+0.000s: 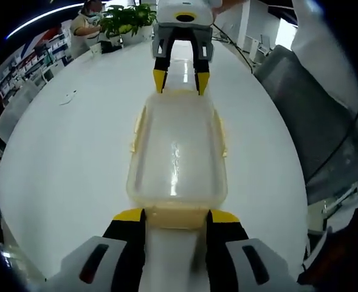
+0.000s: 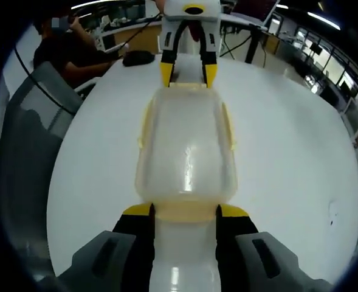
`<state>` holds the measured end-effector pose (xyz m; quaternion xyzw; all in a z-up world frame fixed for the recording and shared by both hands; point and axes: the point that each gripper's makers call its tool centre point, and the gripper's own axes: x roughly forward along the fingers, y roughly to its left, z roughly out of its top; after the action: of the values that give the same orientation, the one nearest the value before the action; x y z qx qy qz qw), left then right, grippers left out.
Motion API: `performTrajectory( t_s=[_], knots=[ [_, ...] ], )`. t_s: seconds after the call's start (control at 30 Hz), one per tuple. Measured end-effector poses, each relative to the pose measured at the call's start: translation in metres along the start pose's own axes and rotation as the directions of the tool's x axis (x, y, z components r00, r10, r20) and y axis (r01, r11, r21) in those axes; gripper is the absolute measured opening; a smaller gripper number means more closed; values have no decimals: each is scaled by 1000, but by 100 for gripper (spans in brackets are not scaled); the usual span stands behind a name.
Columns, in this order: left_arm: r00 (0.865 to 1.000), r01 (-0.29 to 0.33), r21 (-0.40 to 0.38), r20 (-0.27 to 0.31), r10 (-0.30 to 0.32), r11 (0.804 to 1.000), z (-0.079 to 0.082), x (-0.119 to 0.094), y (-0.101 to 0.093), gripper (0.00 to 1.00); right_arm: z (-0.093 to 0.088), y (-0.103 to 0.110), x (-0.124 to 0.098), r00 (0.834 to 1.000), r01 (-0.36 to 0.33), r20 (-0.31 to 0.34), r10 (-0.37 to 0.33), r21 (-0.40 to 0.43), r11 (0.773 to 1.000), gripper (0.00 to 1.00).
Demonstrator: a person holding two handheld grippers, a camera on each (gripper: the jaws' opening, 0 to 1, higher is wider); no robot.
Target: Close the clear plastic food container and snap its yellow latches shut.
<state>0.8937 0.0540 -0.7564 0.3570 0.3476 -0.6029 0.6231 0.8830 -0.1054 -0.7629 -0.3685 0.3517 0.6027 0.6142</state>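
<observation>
White table [image 1: 63, 164]: container [image 1: 177, 155] (lidded) between 2 open hand-held grippers.

container [image 1: 177, 159] on table [image 1: 63, 164], lengthwise btw both grippers | left gripper [image 1: 176, 214] at near end in left gripper view, right gripper [image 1: 180, 82] at far end | potted plant [image 1: 127, 19] behind right gripper, at table's far edge | chair [image 2: 30, 140] left of table in right gripper view

The left tongs [image 1: 176, 215] and the right tongs [image 2: 186, 210] face each other. Both pairs of jaws are spread apart.
</observation>
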Motion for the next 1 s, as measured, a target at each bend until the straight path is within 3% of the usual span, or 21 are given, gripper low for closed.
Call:
performTrajectory(
  t_s=[0.17, 0.5, 1.0],
  knots=[
    [1000, -15, 4, -2, 15, 1000, 12, -16, -2, 32, 6, 1, -18, 1000, 8, 6, -8, -8, 1000, 35],
    [999, -44, -11, 11, 44, 999, 52, -45, -9, 32, 12, 4, -65, 999, 30, 39, -28, -34, 999, 35],
    [998, -48, 19, 31, 48, 999, 119, -17, -21, 32, -47, 18, -110, 999, 43, 7, -43, -26, 999, 35]
  ],
)
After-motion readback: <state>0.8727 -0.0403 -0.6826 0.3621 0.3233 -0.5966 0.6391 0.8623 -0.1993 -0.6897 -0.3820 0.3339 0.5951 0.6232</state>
